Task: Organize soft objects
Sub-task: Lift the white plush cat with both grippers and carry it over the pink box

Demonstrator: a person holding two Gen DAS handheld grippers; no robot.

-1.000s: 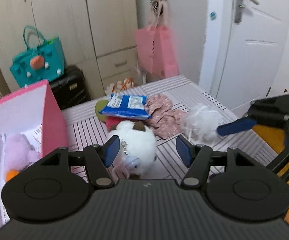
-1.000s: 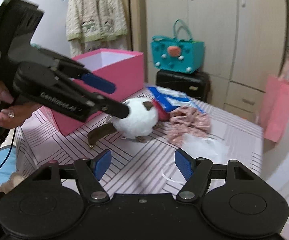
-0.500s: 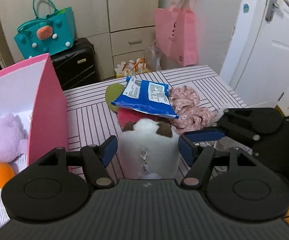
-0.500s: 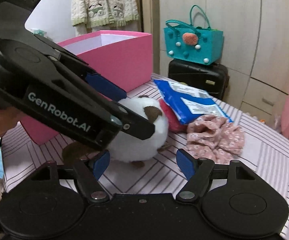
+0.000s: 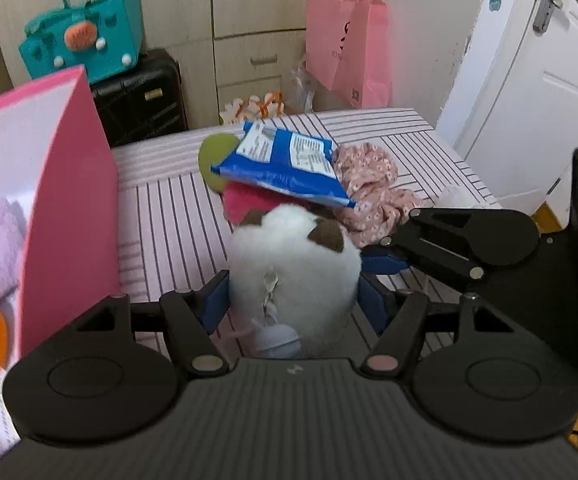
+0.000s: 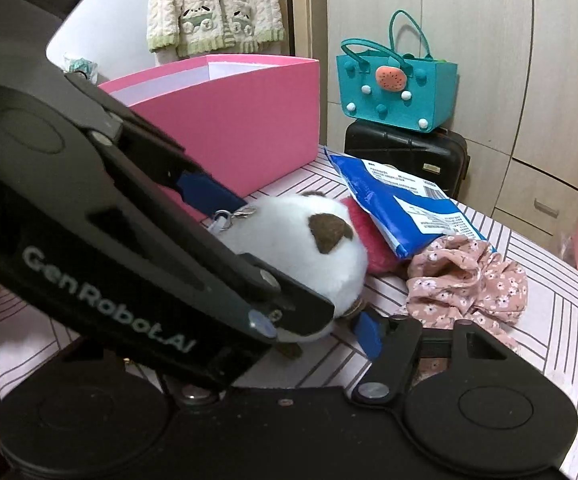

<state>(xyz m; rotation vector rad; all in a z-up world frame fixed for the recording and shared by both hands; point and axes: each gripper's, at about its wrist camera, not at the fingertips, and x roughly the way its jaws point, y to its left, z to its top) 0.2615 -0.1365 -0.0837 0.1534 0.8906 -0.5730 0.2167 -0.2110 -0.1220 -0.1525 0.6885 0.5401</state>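
White plush toy [image 5: 293, 264] sits on the striped table [image 5: 169, 208] beside the pink box [image 5: 73, 200]; left claw [image 5: 293, 304] pinches its sides; right claw [image 6: 329, 320] spread wide, one finger touching it.

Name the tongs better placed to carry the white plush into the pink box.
Left. The left tongs already straddle the white plush, with the pink box beside them; the right tongs only meet its side.
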